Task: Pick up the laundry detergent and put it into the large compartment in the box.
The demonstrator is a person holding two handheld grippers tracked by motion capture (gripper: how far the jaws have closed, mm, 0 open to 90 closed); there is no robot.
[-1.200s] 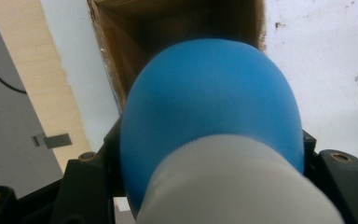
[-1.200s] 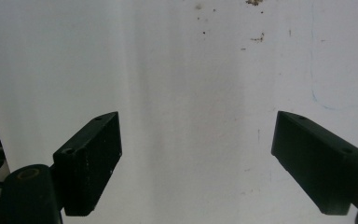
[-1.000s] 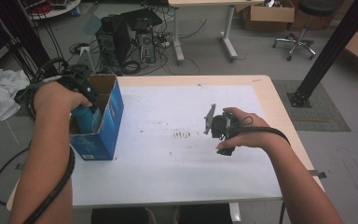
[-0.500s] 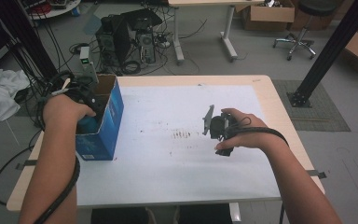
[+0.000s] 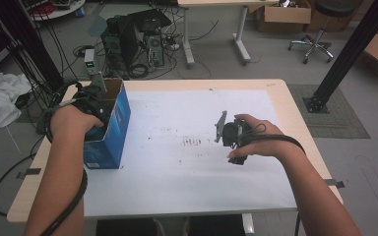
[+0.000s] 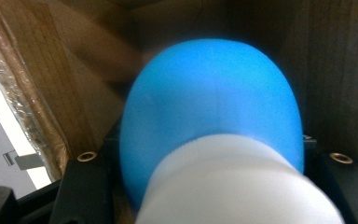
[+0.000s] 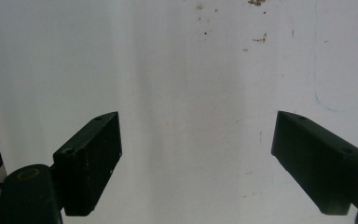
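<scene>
Inside the box (image 5: 109,129), one blue-and-white rounded object (image 6: 214,135) is gripped between the jaws of the left claw (image 5: 94,98). It is judged light and smooth, perhaps slippery, best held across its widest part. Right of the box, the right claw (image 7: 198,161) is held wide open and empty over the one white desk (image 5: 187,172).

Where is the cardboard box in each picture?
High view: the blue box stands at the table's left edge, under the left hand-held gripper.
Left gripper view: its brown inside walls surround a blue-and-white object.
Right gripper view: not in it.
Shared landmark: the white sheet.
</scene>
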